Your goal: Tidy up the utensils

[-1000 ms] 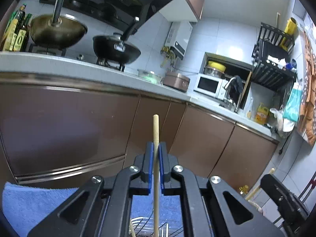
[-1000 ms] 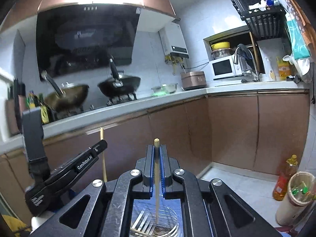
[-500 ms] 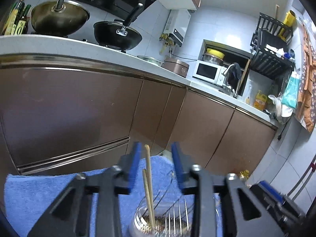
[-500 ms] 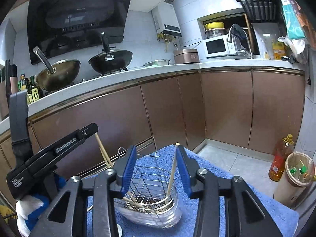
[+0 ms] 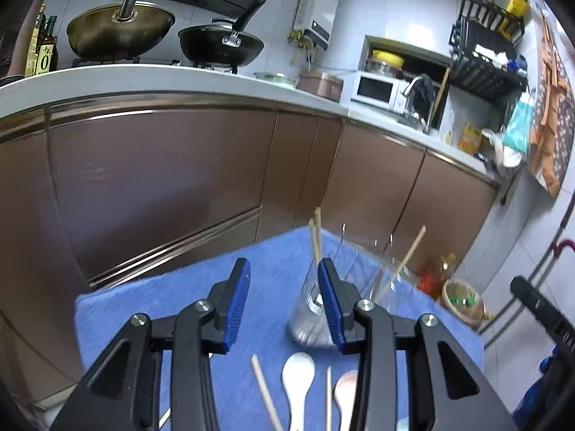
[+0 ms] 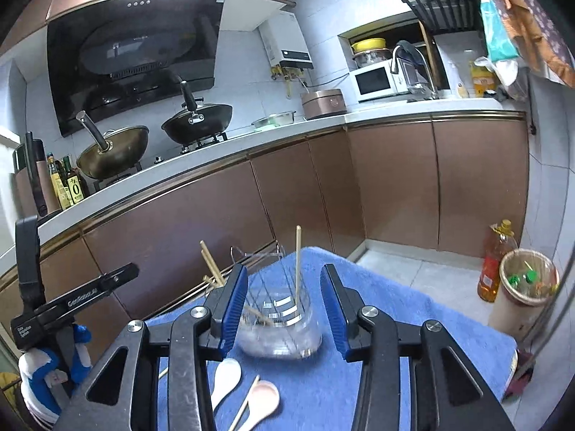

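Note:
A clear utensil holder with a wire rack [image 6: 284,323] stands on the blue towel [image 6: 413,323]; it also shows in the left wrist view [image 5: 312,309]. Wooden chopsticks stand in it: two at its left [image 6: 212,265], [image 5: 317,237] and one at its right [image 6: 297,262], [image 5: 406,258]. My left gripper [image 5: 284,301] is open and empty, back from the holder. My right gripper [image 6: 284,309] is open and empty, with the holder seen between its jaws. A white spoon [image 6: 224,380], a pink spoon [image 6: 262,402] and loose chopsticks [image 5: 266,391] lie on the towel in front.
Brown cabinets [image 6: 287,194] and a white counter with two woks [image 6: 197,122] run behind the table. A bin [image 6: 524,287] and an oil bottle [image 6: 494,262] stand on the floor at the right. The left gripper's body shows at left in the right wrist view [image 6: 72,301].
Both grippers held a chopstick upright over the holder, then opened and let go. The chopsticks now stand in the holder. Both grippers have drawn back and tilted down, bringing the spoons into view.

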Available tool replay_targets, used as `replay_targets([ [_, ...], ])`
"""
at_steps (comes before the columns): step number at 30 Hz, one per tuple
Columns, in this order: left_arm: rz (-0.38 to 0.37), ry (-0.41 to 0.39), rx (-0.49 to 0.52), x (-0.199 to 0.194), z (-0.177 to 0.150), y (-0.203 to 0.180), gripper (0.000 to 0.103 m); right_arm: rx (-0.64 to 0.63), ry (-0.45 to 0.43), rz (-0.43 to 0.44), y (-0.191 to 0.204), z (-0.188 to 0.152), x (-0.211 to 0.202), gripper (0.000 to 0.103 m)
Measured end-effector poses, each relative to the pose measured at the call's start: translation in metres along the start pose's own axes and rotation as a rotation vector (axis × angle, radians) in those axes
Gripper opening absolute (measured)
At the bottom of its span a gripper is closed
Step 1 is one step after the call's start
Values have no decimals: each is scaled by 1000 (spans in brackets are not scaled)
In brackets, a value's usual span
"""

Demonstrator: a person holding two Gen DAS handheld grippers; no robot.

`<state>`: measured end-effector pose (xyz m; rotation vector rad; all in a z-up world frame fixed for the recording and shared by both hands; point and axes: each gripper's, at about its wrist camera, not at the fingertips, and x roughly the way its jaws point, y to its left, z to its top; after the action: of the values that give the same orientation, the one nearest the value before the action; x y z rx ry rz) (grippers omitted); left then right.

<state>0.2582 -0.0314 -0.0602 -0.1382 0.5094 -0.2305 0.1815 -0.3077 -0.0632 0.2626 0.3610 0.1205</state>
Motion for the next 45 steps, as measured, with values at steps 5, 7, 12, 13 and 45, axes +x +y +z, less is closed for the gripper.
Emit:
replay_targets([
  [5,3,63,-1,-27,-22,16,37,35,24,15,-3,-15,-29,40],
  [7,7,79,11,-39,-30,19,37,46,36,15,-3,-21,-38,40],
  [12,48,81,72,-64,-45,12,37,43,74,16,1,-37,-53,40],
  [13,64,78,85,-69,-48,8,37,45,79,20,2,-40,-56,40],
  [45,78,110,241,-103,-85,-29,44,73,215,-41,-16,-92,-70,40],
])
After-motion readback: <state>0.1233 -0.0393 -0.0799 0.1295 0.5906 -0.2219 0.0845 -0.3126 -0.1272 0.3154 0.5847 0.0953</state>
